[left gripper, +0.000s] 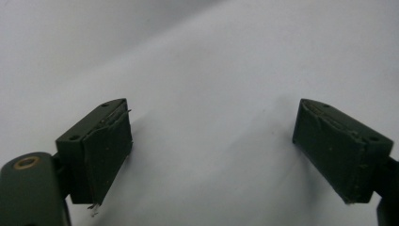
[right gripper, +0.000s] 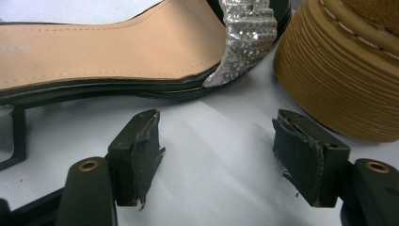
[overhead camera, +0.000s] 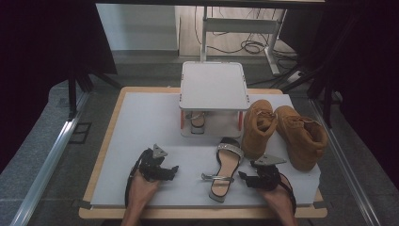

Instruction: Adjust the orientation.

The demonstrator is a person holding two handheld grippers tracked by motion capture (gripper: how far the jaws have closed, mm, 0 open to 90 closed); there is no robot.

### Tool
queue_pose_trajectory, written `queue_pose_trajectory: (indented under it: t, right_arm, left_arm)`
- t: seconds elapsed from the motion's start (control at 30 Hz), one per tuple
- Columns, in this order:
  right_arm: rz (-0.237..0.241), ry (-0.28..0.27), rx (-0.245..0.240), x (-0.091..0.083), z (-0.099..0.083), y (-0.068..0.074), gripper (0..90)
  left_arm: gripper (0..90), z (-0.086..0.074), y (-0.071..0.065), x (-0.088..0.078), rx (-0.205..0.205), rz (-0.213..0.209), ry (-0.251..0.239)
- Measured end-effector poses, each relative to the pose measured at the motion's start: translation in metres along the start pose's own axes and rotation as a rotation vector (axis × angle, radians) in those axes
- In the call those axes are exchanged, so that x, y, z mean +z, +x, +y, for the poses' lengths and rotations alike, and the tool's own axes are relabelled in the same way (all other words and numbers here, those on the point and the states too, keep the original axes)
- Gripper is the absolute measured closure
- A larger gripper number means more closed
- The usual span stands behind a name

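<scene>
My left tongs (overhead camera: pixel 175 170) and right tongs (overhead camera: pixel 242 178) are both spread, gripping nothing. The sandal (overhead camera: pixel 225 170) lies on the bench (overhead camera: pixel 141 122) between them; its mate (overhead camera: pixel 197 121) sits inside the white rack (overhead camera: pixel 214 87).

Tan insole, black sole on the sandal (overhead camera: pixel 225 170) — its toe strap sparkles silver with rhinestones. Far right, two boots (overhead camera: pixel 282 129), mustard tan, ribbed honey soles — the mat (overhead camera: pixel 141 122) pale grey.
</scene>
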State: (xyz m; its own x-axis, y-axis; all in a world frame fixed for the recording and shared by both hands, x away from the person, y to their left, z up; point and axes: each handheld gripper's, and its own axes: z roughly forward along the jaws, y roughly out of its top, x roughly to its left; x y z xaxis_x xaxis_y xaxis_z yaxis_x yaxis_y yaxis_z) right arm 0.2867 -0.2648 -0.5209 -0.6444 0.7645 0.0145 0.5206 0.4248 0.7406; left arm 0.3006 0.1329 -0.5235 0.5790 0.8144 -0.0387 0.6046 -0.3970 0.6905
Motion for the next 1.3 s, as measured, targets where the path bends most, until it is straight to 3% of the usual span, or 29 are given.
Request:
queue_pose_trajectory:
  t: [0.17,0.2,0.47,0.63,0.83,0.87,0.97,1.07,1.2,1.27,1.3]
  right_arm:
    - [0.005,0.001,-0.002,0.000,0.000,0.000,27.6]
    - [0.011,0.010,-0.023,0.001,0.001,0.002,24.4]
    - [0.007,0.010,-0.016,0.000,0.000,0.003,26.9]
    - [0.024,0.017,0.002,-0.007,-0.002,0.000,36.9]
    - [0.100,0.014,0.028,-0.017,-0.007,0.003,51.3]
    - [0.111,0.015,0.015,-0.020,-0.009,0.008,57.8]
    - [0.124,0.012,-0.005,-0.024,-0.012,0.012,64.1]
    - [0.164,0.003,-0.030,-0.030,-0.017,0.018,76.6]
    - [0.243,-0.041,-0.016,-0.036,-0.021,0.022,86.9]
    - [0.253,-0.048,-0.023,-0.038,-0.021,0.024,88.6]
    - [0.271,-0.060,-0.049,-0.040,-0.021,0.031,89.8]
  left_arm:
    - [12.1,0.001,0.001,0.001,0.004,0.004,0.000]
    - [12.1,0.001,0.002,0.001,0.002,0.002,0.000]
    - [11.7,0.000,0.001,0.002,0.002,0.008,-0.001]
    - [11.6,0.001,0.001,0.001,0.006,0.008,0.005]
    - [11.7,0.001,0.001,0.001,0.006,0.009,0.007]
    - [11.7,0.001,0.001,0.001,0.006,0.009,0.006]
    - [11.7,0.001,0.001,0.002,0.005,0.009,0.005]
    - [11.9,0.000,0.001,0.002,0.001,0.010,-0.001]
    - [12.2,0.000,0.002,0.001,-0.002,0.014,-0.001]
    - [12.3,0.000,0.002,0.001,-0.003,0.016,-0.002]
    - [12.3,0.000,0.002,0.001,-0.005,0.020,-0.003]
